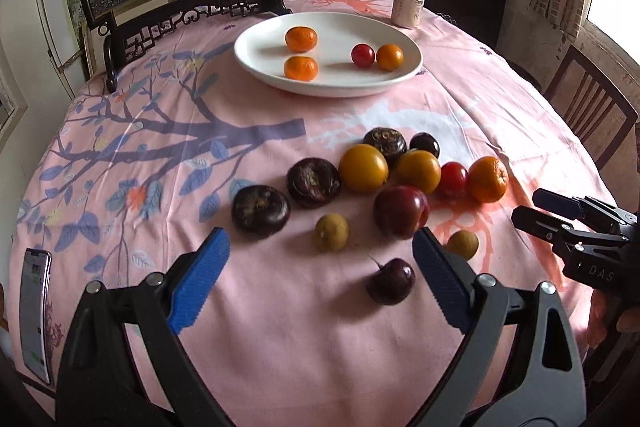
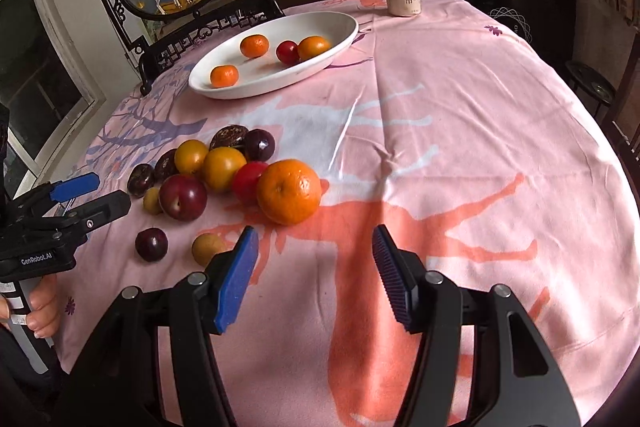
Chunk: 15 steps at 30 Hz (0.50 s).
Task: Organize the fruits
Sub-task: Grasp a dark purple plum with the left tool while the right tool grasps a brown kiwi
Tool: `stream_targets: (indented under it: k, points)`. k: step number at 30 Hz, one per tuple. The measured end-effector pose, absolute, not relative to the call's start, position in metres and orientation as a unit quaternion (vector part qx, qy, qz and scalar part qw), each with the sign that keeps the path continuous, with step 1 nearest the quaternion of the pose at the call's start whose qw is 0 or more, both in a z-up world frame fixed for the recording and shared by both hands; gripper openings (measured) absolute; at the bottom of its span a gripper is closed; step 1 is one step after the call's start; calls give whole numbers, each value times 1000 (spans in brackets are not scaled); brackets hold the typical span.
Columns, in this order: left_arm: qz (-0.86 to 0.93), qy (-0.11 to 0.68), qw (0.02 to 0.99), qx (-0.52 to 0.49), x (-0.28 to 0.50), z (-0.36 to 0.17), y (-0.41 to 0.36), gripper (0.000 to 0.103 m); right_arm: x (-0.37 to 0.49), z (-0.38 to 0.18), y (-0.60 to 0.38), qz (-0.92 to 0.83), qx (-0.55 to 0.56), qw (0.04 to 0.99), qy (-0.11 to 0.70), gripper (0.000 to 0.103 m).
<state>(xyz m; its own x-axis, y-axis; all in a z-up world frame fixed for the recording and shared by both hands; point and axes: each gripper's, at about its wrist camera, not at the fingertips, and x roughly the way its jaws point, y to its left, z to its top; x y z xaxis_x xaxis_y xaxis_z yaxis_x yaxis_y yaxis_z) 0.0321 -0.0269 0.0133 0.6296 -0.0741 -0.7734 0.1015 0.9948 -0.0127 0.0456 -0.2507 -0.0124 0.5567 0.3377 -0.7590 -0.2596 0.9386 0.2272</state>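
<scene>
The white plate [image 1: 256,59] holds four fruits: two mandarins, one red, one orange-yellow. The loose fruit cluster [image 1: 364,169] counts twelve pieces (on the pink tablecloth [image 1: 280,327]). Left gripper [image 1: 320,283] and right gripper [image 2: 316,267]: jaws spread, empty.

Both wrist views look low across the table [image 1: 120,155], sharing the plate [image 1: 256,43].
</scene>
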Motion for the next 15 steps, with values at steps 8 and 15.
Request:
stream_targets:
  k: [8, 15]
  points:
    - [-57, 452, 890, 6, 21, -2, -37, 94, 30, -13, -251, 180, 38, 880, 438, 60]
    - [-66, 459, 886, 17, 19, -10, -51, 93, 25, -15, -255, 178, 35, 882, 435, 60]
